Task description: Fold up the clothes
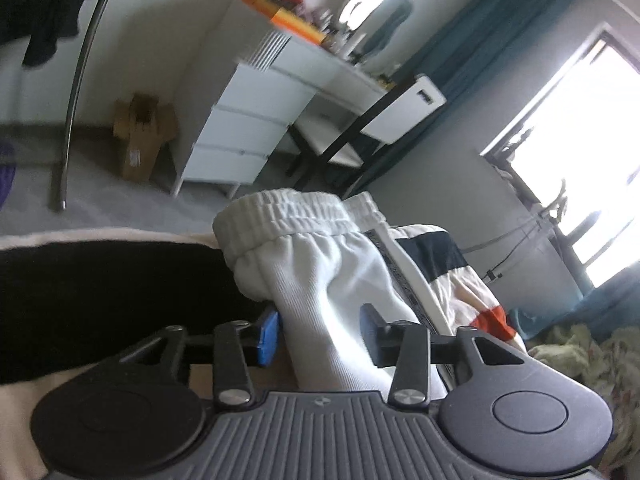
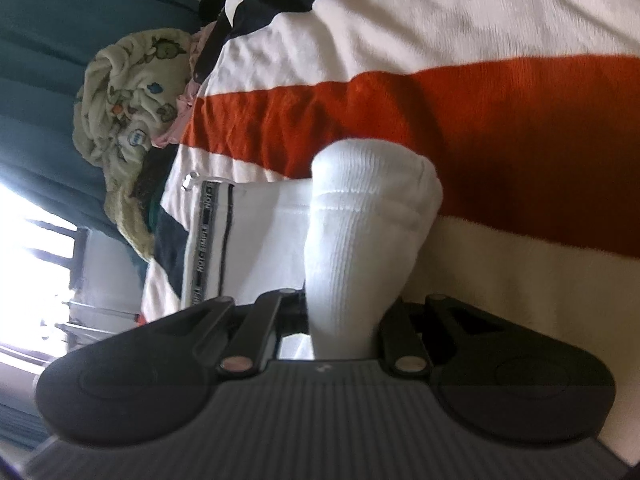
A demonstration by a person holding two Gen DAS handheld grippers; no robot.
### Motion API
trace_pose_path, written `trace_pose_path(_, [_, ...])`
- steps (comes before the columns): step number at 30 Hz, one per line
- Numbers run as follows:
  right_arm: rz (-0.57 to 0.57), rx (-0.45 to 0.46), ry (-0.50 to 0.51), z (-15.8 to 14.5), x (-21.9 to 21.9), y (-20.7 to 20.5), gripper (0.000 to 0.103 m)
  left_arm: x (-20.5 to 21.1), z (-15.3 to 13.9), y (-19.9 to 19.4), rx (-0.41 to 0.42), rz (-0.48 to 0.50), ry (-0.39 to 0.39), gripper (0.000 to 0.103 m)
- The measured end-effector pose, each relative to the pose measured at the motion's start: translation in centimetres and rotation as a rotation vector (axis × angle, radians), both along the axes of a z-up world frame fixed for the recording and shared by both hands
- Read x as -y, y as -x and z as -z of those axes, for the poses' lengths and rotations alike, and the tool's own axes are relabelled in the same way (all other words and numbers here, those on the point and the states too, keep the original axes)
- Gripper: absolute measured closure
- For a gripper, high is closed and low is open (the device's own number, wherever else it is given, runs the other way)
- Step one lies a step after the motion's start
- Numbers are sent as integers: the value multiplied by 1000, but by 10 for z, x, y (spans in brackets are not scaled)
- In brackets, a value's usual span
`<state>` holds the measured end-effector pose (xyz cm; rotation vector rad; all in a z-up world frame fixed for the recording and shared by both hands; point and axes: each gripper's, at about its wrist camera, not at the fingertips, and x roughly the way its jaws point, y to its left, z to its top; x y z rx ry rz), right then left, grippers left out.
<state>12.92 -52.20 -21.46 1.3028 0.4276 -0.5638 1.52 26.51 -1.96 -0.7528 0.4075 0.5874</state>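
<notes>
**Thin grips, slack cloth**

My left claw [image 1: 320, 334] pinches the white pants [image 1: 320, 272] near the waistband; my right claw [image 2: 340, 320] pinches their cuff. They hang over the striped blanket [image 2: 480, 100]. A loose pinch could let either end slip, spoiling the fold.

Daylight blew out the window [image 1: 580, 152] on my left view's right side. The dresser [image 1: 248, 116] was motion-blurred, fisheye edges bent. My right view sat dimmer, with shadow across the striped blanket [image 2: 500, 92].
</notes>
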Motion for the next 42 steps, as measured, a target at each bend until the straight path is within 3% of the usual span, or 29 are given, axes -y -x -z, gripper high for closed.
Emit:
trace_pose_path(3, [22, 68, -54, 6, 2, 3, 87, 27, -9, -1, -36, 35, -126, 47])
trace_pose_path(6, [30, 145, -92, 9, 4, 4, 86, 48, -11, -6, -12, 114, -201, 38])
trace_pose_path(7, [19, 163, -90, 9, 4, 3, 82, 55, -11, -10, -3, 141, -222, 36])
trace_pose_path(9, [-16, 200, -66, 6, 4, -1, 59, 67, -12, -16, 17, 193, -266, 34])
trace_pose_path(10, [-41, 214, -51, 5, 3, -5, 42, 75, -10, -21, 16, 229, -277, 33])
trace_pose_path(11, [-72, 214, -44, 6, 1, -10, 35, 83, -7, -27, 14, 267, -286, 32])
trace_pose_path(14, [-154, 171, -9, 4, -5, -26, 35, 106, 2, -44, 8, 379, -314, 31])
trace_pose_path(18, [-149, 174, 3, 1, -5, -29, 34, 137, 14, -67, 0, 528, -350, 29])
trace_pose_path(22, [-123, 256, -17, -3, 0, -22, 34, 176, 30, -83, -29, 670, -446, 25])
trace_pose_path(26, [-97, 345, -16, -13, -1, -14, 34, 208, 56, -98, -112, 766, -541, 22])
trace_pose_path(30, [-83, 367, 31, -26, -2, -10, 35, 225, 79, -107, -212, 807, -630, 21])
trace_pose_path(33, [-47, 310, 34, -26, -3, -3, 44, 229, 90, -113, -268, 827, -669, 19])
trace_pose_path(35, [-44, 266, 39, -25, -2, -2, 67, 228, 90, -112, -272, 830, -669, 19])
trace_pose_path(37, [-54, 213, 61, -26, -2, -4, 82, 227, 90, -111, -275, 832, -667, 19])
trace_pose_path(39, [-67, 181, 105, -29, -3, -5, 86, 225, 90, -110, -277, 834, -665, 19])
trace_pose_path(42, [-83, 208, 176, -42, -10, -5, 86, 220, 88, -111, -274, 832, -654, 17])
